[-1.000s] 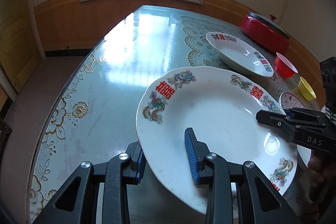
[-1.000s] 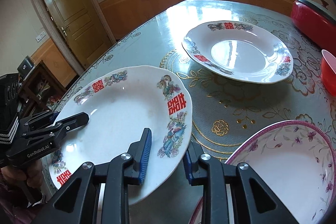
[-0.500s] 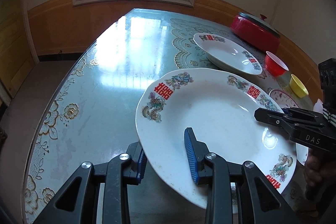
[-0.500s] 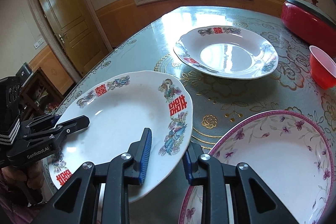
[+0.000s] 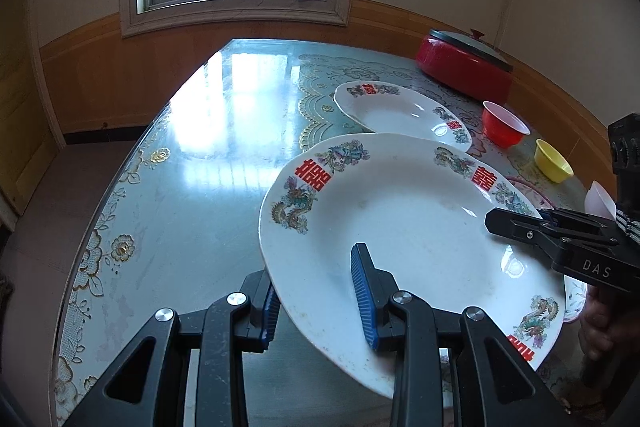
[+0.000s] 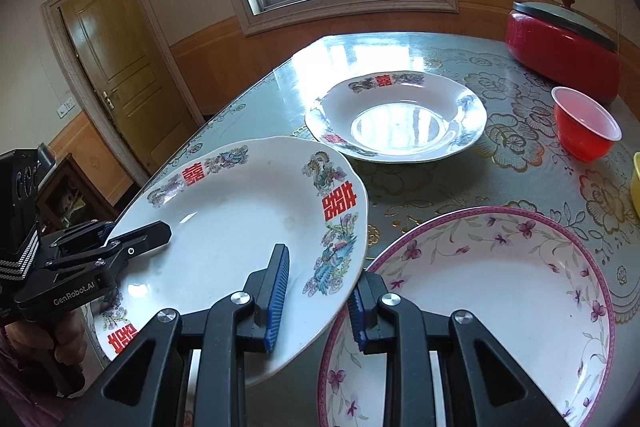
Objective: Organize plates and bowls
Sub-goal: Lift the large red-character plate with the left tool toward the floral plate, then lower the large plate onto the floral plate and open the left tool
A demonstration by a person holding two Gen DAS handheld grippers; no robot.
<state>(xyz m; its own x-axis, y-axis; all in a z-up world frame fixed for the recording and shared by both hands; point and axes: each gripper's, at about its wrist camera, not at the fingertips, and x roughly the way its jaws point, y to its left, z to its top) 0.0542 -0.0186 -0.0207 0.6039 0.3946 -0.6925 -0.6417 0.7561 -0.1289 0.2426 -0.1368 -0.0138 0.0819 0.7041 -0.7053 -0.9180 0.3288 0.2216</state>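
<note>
A large white plate with red characters and dragon patterns hangs tilted above the table, held from both sides. My left gripper is shut on its near left rim, one pad above and one below. My right gripper is shut on the opposite rim in the same way. A matching plate rests on the table beyond. A pink-flowered plate lies below to the right.
A red bowl, a yellow bowl and a lidded red pot stand at the table's right side. The glass-topped table is bare on the left. A door is far left.
Both grippers have risen with the plate still gripped between them. More of the pink-flowered plate now shows beneath it.
</note>
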